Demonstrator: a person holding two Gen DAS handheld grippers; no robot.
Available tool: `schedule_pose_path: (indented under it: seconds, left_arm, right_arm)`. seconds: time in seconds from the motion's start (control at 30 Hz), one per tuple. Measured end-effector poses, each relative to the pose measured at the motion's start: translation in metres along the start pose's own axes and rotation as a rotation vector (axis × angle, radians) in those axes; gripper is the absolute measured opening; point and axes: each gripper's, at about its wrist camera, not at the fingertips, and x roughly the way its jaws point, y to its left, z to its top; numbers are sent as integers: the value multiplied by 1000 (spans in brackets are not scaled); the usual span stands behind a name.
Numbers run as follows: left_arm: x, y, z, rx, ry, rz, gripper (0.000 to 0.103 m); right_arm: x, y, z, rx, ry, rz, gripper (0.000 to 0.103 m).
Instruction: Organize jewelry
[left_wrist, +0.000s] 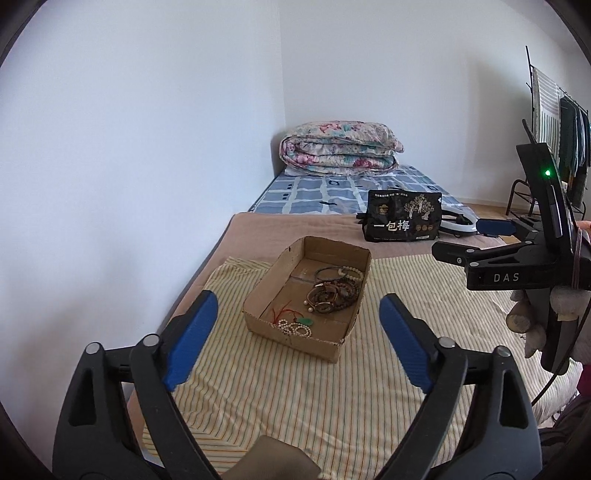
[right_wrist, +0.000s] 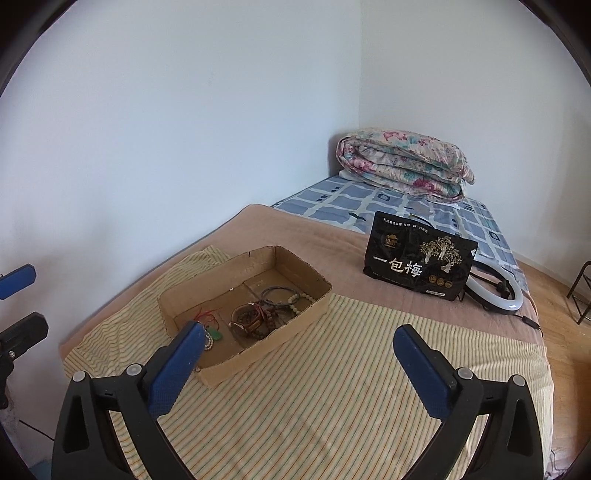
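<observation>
Evidently both tools are free: the left gripper (left_wrist: 295, 332) and the right gripper (right_wrist: 295, 365) each stand with blue pads spread wide and nothing between them, hovering above the yellow striped cloth (left_wrist: 295, 398). All visible jewelry lies inside the shallow brown cardboard box (left_wrist: 258, 299): brown bead bracelets (left_wrist: 332, 293), a pale bead bracelet (left_wrist: 351, 272), a white bead string with a green pendant (left_wrist: 295, 326). No piece shows on the cloth, so sorting looks near done. If tidying further, I would lower one pad alongside a single strand, avoiding the tangled pile.
</observation>
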Motion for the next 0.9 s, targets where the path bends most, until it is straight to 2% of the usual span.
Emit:
schedule_pose_path:
  seconds: [0.17, 0.9]
  left_arm:
    - [-6, 0, -2, 3, -8, 18, 99]
    - [2, -7, -9, 8, 5, 17, 101]
  right_arm:
    - [-3, 2, -4, 3, -6, -5, 103]
    - [-3, -10, -17, 61, -1, -43, 103]
